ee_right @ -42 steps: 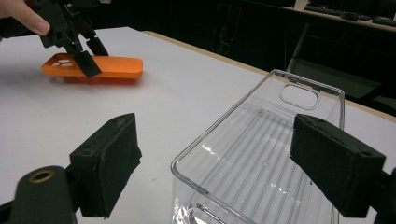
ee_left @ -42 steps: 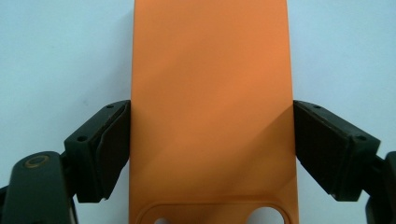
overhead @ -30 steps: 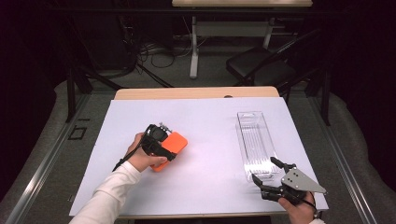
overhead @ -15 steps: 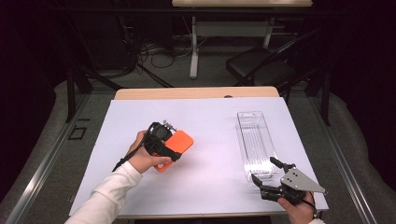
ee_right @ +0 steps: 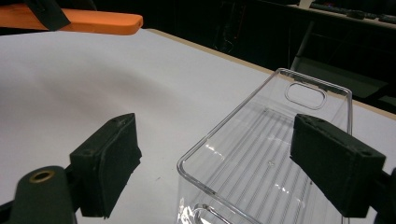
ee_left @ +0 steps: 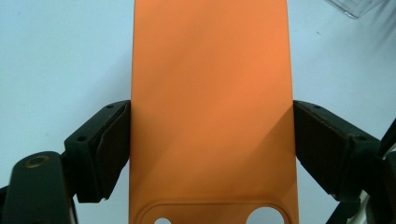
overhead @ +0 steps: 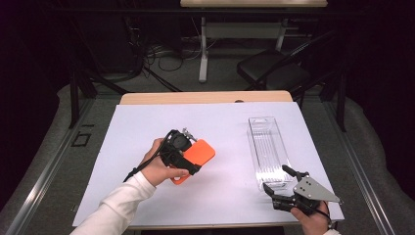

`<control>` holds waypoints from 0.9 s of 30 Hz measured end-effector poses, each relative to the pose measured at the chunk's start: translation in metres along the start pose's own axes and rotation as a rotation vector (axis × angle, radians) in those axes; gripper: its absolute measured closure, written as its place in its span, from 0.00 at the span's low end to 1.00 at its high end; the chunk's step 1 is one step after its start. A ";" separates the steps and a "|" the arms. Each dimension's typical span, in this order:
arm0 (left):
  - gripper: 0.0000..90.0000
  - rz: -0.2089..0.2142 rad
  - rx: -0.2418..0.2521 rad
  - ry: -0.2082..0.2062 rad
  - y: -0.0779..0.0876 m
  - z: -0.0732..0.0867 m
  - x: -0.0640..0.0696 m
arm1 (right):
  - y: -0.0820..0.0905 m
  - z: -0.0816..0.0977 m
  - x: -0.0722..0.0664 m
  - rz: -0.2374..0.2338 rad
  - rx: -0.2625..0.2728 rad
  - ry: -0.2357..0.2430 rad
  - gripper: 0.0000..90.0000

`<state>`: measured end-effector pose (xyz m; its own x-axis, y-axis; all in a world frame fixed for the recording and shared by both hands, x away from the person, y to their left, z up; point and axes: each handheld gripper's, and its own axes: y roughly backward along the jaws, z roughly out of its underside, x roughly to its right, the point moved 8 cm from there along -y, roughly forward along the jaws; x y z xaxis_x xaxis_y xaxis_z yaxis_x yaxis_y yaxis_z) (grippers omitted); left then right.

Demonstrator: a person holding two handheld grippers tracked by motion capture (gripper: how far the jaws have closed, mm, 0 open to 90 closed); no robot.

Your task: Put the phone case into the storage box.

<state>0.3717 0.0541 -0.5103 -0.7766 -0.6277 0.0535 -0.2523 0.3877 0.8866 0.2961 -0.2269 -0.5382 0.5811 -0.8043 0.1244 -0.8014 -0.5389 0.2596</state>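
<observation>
An orange phone case hangs a little above the white sheet, and my left gripper is shut on its long sides. In the left gripper view the case runs up between the two black pads, both pressed against its edges, with camera cut-outs at the bottom. A clear plastic tray lies lengthwise at the right. My right gripper rests open at the tray's near end. In the right gripper view its jaws straddle the tray's near corner without touching it, and the orange case shows far left.
A white sheet covers the table, with a strip of wood bare at the far edge. Behind the table stand a dark chair, a desk leg and loose cables on the floor.
My left hand has carried the orange case up and a little to the right, toward the middle of the sheet. The right gripper and the clear tray have stayed put.
</observation>
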 end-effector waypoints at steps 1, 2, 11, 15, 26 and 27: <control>0.18 0.002 0.001 -0.005 0.000 -0.001 0.002 | 0.000 0.000 0.000 -0.002 0.001 0.004 0.16; 0.18 0.003 0.000 -0.010 0.001 -0.001 0.004 | 0.000 0.000 -0.001 -0.007 -0.001 0.004 0.16; 0.18 0.005 0.000 -0.034 0.008 -0.005 0.012 | -0.002 -0.006 -0.008 -0.034 -0.042 0.039 0.16; 0.18 0.011 -0.002 -0.039 0.009 -0.006 0.012 | -0.004 -0.016 -0.011 -0.059 -0.050 0.037 0.16; 0.18 0.013 -0.010 -0.040 0.014 -0.006 0.012 | -0.009 -0.053 -0.017 -0.055 -0.078 0.282 0.16; 0.18 0.018 -0.005 -0.039 0.015 -0.007 0.013 | -0.010 -0.057 -0.020 -0.071 -0.076 0.305 0.16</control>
<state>0.3623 0.0473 -0.4930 -0.8027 -0.5941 0.0516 -0.2352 0.3948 0.8881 0.3010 -0.1910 -0.4886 0.6602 -0.6469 0.3816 -0.7510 -0.5616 0.3472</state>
